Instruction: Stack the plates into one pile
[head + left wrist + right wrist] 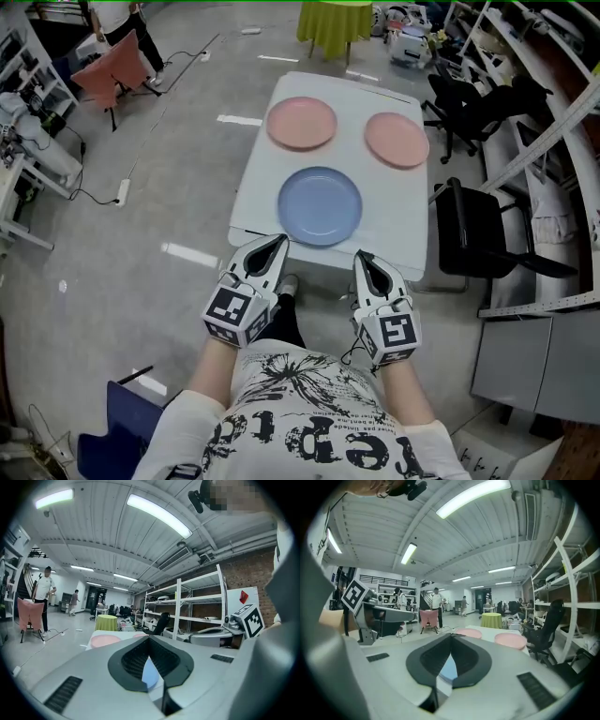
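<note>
Three plates lie apart on a white table [401, 230]. A blue plate [319, 206] is nearest me, a pink plate [301, 124] sits far left and another pink plate [397, 139] far right. My left gripper [278, 242] is shut and empty, held just short of the table's near edge, left of the blue plate. My right gripper [360, 258] is shut and empty too, near that same edge to the right. Through the shut jaws a sliver of the blue plate [149, 673] shows in the left gripper view. The right gripper view shows both pink plates [510, 640] ahead.
Black office chairs [473, 234] stand at the table's right side, with shelving [553, 112] behind them. A table with a yellow-green cloth [335, 23] stands beyond the far end. A pink-draped chair [111, 70] and a person stand at the far left on the grey floor.
</note>
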Motion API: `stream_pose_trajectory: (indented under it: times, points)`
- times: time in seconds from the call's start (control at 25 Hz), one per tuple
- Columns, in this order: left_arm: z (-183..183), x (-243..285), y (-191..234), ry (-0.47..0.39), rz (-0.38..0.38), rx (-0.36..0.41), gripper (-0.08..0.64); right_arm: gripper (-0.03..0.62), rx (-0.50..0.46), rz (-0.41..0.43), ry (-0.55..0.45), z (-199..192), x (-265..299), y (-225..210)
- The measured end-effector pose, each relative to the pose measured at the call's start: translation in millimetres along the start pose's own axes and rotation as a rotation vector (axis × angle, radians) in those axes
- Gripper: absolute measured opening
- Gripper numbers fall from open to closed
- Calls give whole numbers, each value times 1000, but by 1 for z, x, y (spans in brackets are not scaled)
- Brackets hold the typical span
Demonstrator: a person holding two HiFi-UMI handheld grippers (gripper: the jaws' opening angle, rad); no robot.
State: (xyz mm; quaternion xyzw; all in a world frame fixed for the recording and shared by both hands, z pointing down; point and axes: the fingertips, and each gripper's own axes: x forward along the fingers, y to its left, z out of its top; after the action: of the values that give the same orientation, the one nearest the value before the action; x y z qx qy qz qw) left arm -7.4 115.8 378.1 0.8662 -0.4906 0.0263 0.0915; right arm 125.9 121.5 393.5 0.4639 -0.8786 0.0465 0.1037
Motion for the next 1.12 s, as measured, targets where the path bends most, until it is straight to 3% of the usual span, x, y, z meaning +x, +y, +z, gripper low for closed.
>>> stream_pose_trajectory:
  times: [0.32,0.64,0.92,1.12]
  points:
    - [30,104,101,24,-55,-8,2,2,0,-55,34,37,128,-54]
    - [32,198,215,77,-42,-38,2,2,12,-86,120,48,267,-103]
    - [16,272,300,137,-6,-76,2,2,57,-110,193,38,379,-149]
    - [-10,319,349,187,12,-93,2,2,80,-121,288,6,445,-177]
